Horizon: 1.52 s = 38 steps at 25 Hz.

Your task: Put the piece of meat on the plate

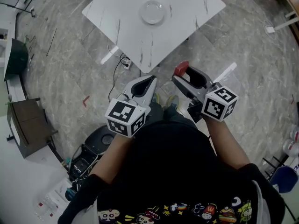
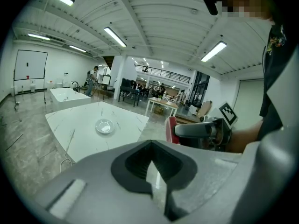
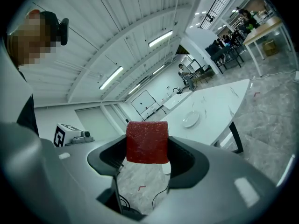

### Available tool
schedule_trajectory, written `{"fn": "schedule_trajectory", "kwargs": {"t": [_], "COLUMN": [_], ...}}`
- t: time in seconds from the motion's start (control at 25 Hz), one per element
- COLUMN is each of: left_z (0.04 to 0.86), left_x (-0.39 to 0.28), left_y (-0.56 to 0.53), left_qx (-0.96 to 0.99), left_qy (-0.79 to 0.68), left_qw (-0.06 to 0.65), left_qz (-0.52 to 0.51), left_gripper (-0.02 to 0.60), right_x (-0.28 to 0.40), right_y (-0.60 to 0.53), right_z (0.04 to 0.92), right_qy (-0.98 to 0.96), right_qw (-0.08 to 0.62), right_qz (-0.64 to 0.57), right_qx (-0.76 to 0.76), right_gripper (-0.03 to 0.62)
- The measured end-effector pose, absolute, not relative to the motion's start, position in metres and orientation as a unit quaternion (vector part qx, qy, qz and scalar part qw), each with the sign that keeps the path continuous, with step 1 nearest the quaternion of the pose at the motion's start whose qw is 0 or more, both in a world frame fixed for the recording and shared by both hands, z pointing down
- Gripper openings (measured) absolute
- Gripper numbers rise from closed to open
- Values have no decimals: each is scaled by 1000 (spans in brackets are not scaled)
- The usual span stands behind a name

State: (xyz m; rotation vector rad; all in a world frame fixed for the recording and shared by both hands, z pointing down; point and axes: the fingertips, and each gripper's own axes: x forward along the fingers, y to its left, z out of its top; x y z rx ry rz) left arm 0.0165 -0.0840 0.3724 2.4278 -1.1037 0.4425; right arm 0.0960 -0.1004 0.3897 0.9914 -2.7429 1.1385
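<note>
Meat (image 3: 147, 142): one red, square-cut piece, clamped at its two sides between the fingers (image 3: 187, 160) of the right gripper (image 3: 147, 154). The fingers are open only to the width of the piece, and its upper part stands clear above their tips. It is held in the air over the grey floor (image 1: 65, 64), apart from any surface.

Left gripper (image 2: 152, 171): fingers (image 2: 131, 167) brought together with nothing between them, only a thin slit showing where the dark pads meet. In the left gripper view, the right gripper and its red load show just to the right of these fingers.

Plate (image 1: 153, 12): clear and round, resting flat on the white marbled tabletop (image 1: 187, 13), well ahead of both pairs of fingers. It has nothing on it that can be made out.

Both grippers are short of the tabletop's near corner, side by side and apart from each other. Marker cubes (image 1: 125, 117) sit behind the fingers, near the person's forearms.
</note>
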Motion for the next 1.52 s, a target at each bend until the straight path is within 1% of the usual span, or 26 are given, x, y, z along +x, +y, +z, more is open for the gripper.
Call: {"fn": "schedule_trajectory", "kwargs": {"t": [0.4, 0.8, 1.04, 1.52], "left_z": [388, 412, 424, 446], "left_x": [1, -22, -33, -62], "left_y": [-141, -217, -255, -322], "left_qx": [879, 887, 886, 874], "left_qy": [-389, -356, -348, -353], "left_qw": [234, 256, 269, 304], "left_qz": [145, 145, 148, 139], "left_gripper": [0, 0, 0, 0], "right_x": [78, 44, 29, 0], "right_y": [-160, -233, -291, -399], "right_z": [409, 428, 448, 519], "right_qy": [-877, -863, -863, -852], "right_qw": [54, 91, 134, 246], "right_qz": [350, 355, 336, 316], "right_qx": [326, 349, 353, 337], "right_gripper": [298, 299, 299, 299]}}
